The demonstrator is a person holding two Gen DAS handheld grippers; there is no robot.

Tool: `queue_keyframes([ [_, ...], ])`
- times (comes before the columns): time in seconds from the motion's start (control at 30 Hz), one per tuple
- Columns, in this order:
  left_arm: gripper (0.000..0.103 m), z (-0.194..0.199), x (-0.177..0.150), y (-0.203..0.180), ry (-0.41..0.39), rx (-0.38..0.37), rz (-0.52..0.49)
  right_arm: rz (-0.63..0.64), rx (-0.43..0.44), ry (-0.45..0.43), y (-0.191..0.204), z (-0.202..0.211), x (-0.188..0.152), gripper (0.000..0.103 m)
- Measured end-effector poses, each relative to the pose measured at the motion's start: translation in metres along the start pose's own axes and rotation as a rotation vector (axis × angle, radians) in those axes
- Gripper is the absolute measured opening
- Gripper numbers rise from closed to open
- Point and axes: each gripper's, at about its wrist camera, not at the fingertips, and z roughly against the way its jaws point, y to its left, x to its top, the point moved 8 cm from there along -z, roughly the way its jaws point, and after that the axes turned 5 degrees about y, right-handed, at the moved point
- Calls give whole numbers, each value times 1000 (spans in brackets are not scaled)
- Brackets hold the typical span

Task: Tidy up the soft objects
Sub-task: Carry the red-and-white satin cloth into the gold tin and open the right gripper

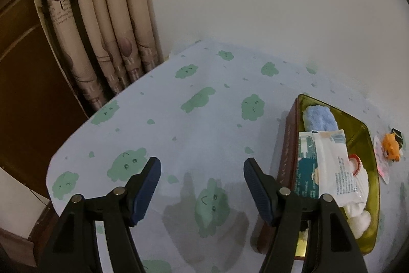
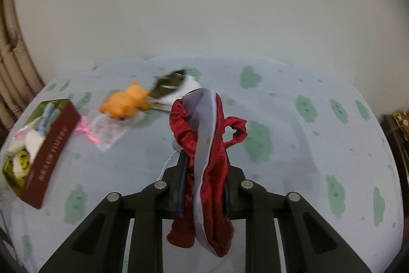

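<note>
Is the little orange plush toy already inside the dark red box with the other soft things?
No, the orange plush toy lies on the cloud-patterned tablecloth, apart from the dark red box.

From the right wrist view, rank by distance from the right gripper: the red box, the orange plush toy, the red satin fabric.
1. Red satin fabric: clamped in the right gripper, draped over it.
2. Orange plush toy: ahead and left, on the tablecloth.
3. Red box: far left, at the table's edge, holding soft items.
</note>
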Motion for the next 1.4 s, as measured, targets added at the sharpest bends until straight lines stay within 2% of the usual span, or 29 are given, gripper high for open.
queue_keyframes([
  [0.13, 69, 1, 0, 0, -12, 36, -25, 52, 58, -6, 33, 18, 5, 20],
  [0.3, 69, 2, -1, 0, -14, 25, -19, 127, 155, 0, 85, 35, 9, 20],
  [0.43, 69, 2, -1, 6, -2, 3, 17, 174, 236, 17, 135, 36, 15, 20],
  [0.53, 69, 0, -1, 16, 4, 17, 51, 228, 282, 26, 170, 39, 15, 20],
  [0.73, 69, 0, 1, 31, 2, 30, 104, 308, 358, 64, 245, 20, 5, 20],
  [0.9, 69, -3, 1, 38, 11, 37, 126, 356, 386, 102, 300, -3, -10, 20],
  [1.1, 69, -5, -1, 45, 22, 24, 168, 380, 399, 162, 330, -26, -29, 20],
  [1.33, 69, -4, -1, 42, 19, 12, 168, 398, 378, 205, 334, -42, -40, 21],
  [1.4, 69, -4, -2, 41, 18, 9, 162, 392, 382, 214, 334, -44, -41, 26],
])
